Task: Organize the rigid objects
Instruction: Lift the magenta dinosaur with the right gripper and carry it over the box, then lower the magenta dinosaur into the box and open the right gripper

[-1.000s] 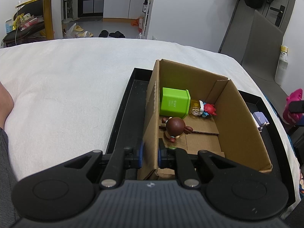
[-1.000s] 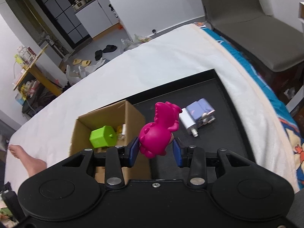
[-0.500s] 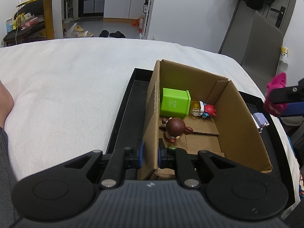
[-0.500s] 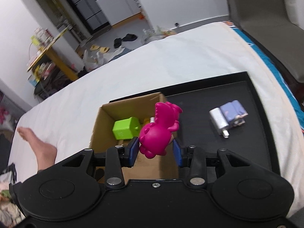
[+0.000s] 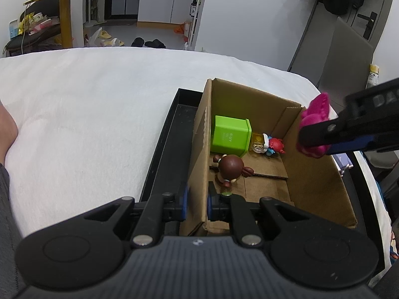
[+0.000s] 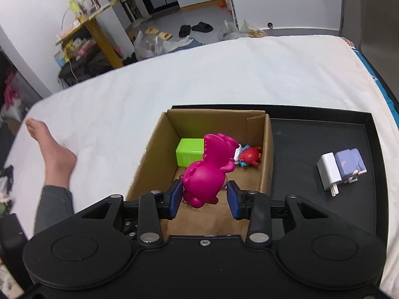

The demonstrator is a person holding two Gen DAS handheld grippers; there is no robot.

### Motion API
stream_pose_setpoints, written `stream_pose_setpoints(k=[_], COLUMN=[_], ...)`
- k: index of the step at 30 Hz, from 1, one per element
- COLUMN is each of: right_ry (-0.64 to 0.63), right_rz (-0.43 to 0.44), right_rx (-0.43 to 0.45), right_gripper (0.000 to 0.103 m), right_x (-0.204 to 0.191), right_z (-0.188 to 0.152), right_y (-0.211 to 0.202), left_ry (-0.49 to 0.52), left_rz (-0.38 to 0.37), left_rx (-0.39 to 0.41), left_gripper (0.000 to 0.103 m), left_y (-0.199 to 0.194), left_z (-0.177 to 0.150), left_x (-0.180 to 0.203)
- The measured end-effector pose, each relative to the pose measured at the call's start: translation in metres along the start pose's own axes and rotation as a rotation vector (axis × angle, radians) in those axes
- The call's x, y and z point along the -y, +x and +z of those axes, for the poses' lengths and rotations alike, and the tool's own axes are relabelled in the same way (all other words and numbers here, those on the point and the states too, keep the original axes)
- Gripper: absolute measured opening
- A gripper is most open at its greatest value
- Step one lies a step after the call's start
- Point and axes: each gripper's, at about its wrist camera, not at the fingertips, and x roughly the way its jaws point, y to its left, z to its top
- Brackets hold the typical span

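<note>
A pink dinosaur toy (image 6: 208, 168) hangs over the open cardboard box (image 6: 266, 149), held between the blue pads of my right gripper (image 6: 203, 198). From the left wrist view the same pink dinosaur toy (image 5: 314, 127) shows above the box's right wall. My left gripper (image 5: 197, 205) is shut on the near left wall of the cardboard box (image 5: 198, 164). Inside lie a green cube (image 5: 230, 135), a brown bear figure (image 5: 230, 168) and a small red and blue figure (image 5: 273, 145). On the black tray (image 6: 311, 129) to the right lie a white charger (image 6: 329, 170) and a lilac block (image 6: 350, 164).
The tray rests on a white bed (image 5: 87, 114). A person's bare foot and grey trouser leg (image 6: 53, 159) lie on the bed to the left. A grey chair (image 5: 346, 57) stands beyond the bed's right side, and shoes and bags cover the floor behind.
My right gripper has carried the pink dinosaur leftward from above the tray to above the box, rolling as it went. The left gripper and the box have not moved.
</note>
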Motion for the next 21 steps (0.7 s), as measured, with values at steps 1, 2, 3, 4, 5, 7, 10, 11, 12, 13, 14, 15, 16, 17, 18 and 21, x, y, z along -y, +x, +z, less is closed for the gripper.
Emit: stream_pose_setpoints(k=[1,2,3,4,5,7,10,11,12,13,14,15,16,17,18,21], right_ry=[-0.01,-0.021,-0.029,-0.038,-0.049,-0.065,-0.08,-0.076,-0.069,-0.064,-0.063,-0.065,-0.066,-0.067,-0.069,-0.071], right_rz=[-0.012,-0.022,-0.028,-0.031,-0.037,-0.046,-0.061,-0.064,-0.067,-0.072,-0.079,-0.082,-0.082,-0.082,-0.082,-0.079], right_rx=[-0.007,-0.014,-0.019,-0.023,-0.028,-0.037,-0.054,-0.061,-0.067,-0.073,-0.077,-0.079,-0.081,-0.082,-0.082,-0.087], right_gripper=[0.038,0.038,0.038,0.038,0.038,0.038,0.038,0.038,0.038,0.038,0.038,0.038,0.038,0.038,0.038,0.039], right_x=[-0.001,-0.004,-0.006,-0.007,-0.009,-0.013,-0.018,-0.018,-0.017,-0.017,-0.017,-0.018,-0.019,-0.019,-0.02,-0.02], right_z=[0.0,0.0,0.0,0.0,0.0,0.001,0.002,0.002,0.002,0.002,0.002,0.001,0.0,0.0,0.0,0.0], right_y=[0.003,0.007,0.01,0.012,0.015,0.02,0.029,0.033,0.035,0.038,0.04,0.042,0.044,0.045,0.046,0.049], left_ry=[-0.001,-0.003,-0.004,-0.007,-0.009,-0.013,-0.018,-0.021,-0.023,-0.025,-0.026,-0.027,-0.025,-0.022,-0.02,-0.023], left_rz=[0.0,0.0,0.0,0.0,-0.001,-0.003,-0.006,-0.007,-0.008,-0.009,-0.009,-0.009,-0.009,-0.008,-0.008,-0.008], left_rx=[0.0,0.0,0.0,0.0,-0.001,-0.002,-0.004,-0.006,-0.006,-0.006,-0.006,-0.007,-0.006,-0.005,-0.004,-0.005], left_gripper=[0.013,0.013,0.013,0.013,0.013,0.013,0.013,0.013,0.013,0.013,0.013,0.013,0.013,0.013,0.013,0.013], left_y=[0.0,0.0,0.0,0.0,0.001,0.001,0.001,0.001,0.001,0.002,0.002,0.002,0.001,0.001,0.001,0.001], left_z=[0.0,0.0,0.0,0.0,0.0,0.0,0.0,0.001,0.001,0.001,0.001,0.0,0.0,0.0,0.0,0.0], left_x=[0.0,0.0,-0.001,-0.001,-0.001,-0.002,-0.004,-0.005,-0.005,-0.005,-0.006,-0.006,-0.006,-0.005,-0.005,-0.005])
